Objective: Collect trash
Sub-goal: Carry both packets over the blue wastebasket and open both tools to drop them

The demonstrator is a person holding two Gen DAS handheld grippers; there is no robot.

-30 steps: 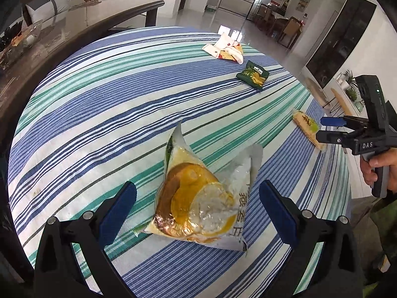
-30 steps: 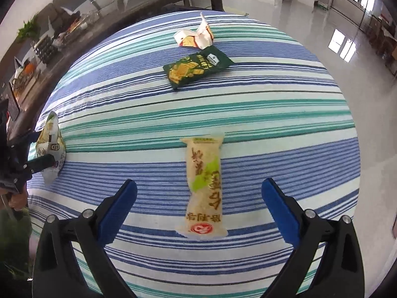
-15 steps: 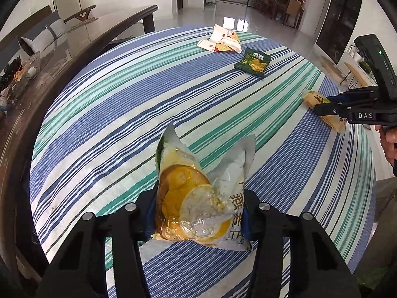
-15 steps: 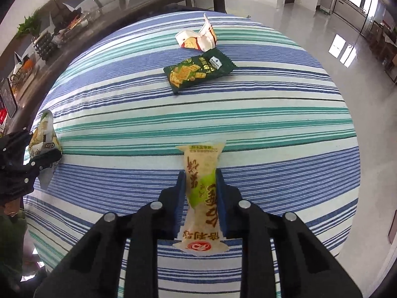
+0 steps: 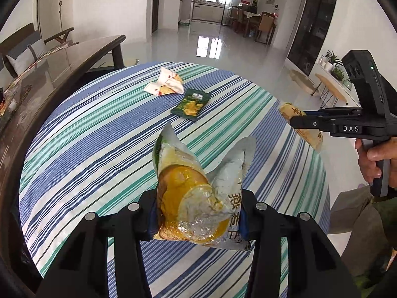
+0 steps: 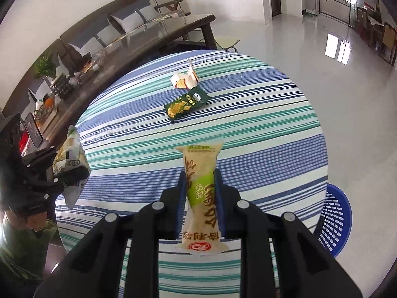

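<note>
Above a round striped tablecloth (image 5: pixel 99 136), the left gripper (image 5: pixel 198 218) clamps a crumpled yellow-and-clear plastic wrapper (image 5: pixel 196 198); the right gripper (image 6: pixel 200 196) pinches a long beige-and-green snack packet (image 6: pixel 201 191). A dark green sachet (image 6: pixel 186 104) and a torn white carton (image 6: pixel 184 78) remain at the far side. A blue slotted basket (image 6: pixel 333 213) stands near right, nothing visibly binned yet.

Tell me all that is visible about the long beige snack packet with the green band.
The long beige snack packet is a narrow sealed plastic pouch, pale beige, with a green band around its middle, brown characters and a red round logo at its near end. Both ends are flat crimped seams. The right gripper has its jaws shut on the packet's middle, blue pads pressing both sides, holding it lifted above the striped tablecloth. Nothing else touches it.
</note>
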